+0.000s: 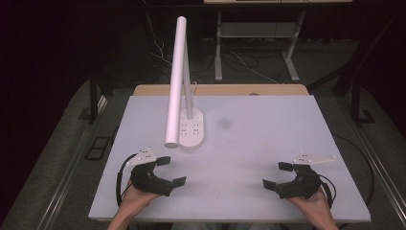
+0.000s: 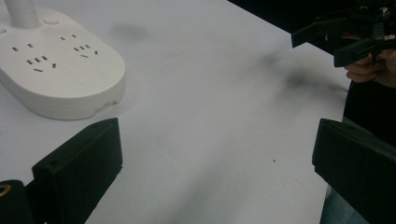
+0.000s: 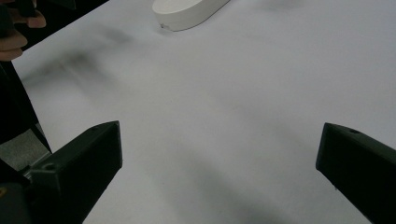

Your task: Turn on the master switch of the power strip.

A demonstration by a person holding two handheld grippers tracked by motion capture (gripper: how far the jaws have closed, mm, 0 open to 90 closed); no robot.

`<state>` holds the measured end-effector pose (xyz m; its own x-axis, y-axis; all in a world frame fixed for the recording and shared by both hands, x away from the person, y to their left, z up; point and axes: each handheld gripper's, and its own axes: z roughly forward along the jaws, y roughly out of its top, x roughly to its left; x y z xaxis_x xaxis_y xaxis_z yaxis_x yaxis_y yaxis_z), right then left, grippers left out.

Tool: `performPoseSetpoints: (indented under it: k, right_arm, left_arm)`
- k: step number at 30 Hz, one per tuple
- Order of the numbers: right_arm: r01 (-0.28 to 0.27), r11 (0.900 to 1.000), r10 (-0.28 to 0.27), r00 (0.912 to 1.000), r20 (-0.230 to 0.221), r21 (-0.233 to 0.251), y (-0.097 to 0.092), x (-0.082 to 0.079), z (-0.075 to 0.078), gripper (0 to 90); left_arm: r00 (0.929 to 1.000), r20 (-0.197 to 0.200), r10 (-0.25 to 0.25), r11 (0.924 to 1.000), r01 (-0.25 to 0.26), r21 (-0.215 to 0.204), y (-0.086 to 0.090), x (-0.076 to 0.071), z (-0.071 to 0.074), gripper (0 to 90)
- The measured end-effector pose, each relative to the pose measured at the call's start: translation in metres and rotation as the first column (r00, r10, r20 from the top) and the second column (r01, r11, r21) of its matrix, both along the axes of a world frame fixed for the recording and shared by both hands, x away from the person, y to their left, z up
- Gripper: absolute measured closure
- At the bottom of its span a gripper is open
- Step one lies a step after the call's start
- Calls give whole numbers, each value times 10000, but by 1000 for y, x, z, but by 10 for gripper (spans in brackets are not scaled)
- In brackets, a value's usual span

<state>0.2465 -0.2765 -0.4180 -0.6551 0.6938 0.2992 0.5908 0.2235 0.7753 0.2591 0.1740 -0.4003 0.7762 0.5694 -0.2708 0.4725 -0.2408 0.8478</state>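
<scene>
Here the white surface (image 1: 268,143) carries a white desk lamp (image 1: 178,81) whose oval base (image 1: 192,128) has rows of sockets set into its top and stands at the far left part of the board; the lamp's long tubular head slants forward from a thin stem, its lower end hanging just beside the base's near edge; a faint grey smudge (image 1: 223,123) marks the board to the right of the base. At the near left, a hand (image 1: 136,199) holds the left tool (image 1: 171,170) low over the surface with its jaws spread wide and nothing between them; in the left gripper view the base (image 2: 56,74) lies just beyond the left jaw, apart from it, and the right tool (image 2: 327,39) shows at the upper right, gripped by fingers. At the near right, the other hand (image 1: 313,203) holds the right tool (image 1: 277,175), likewise wide and empty, well apart from the lamp; in the right gripper view bare white board lies between its jaws and the end of the base (image 3: 189,11) sits far ahead at the top.
</scene>
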Motion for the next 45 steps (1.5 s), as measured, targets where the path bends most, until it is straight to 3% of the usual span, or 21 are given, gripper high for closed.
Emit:
performPoseSetpoints:
  k: [13, 45]
  right_arm:
    - [36, 10000, -37, 10000, -63, -74, 0, 0, 0, 0]
    - [48, 9998, -48, 10000, -16, -196, -1, 1, -2, 0]
  left_arm:
    - [9998, -222, -14, 10000, 14, -1, 7, 19, 13, 6]
    - [9975, -663, -253, 9980, 291, 565, 4, 67, 30, 11]
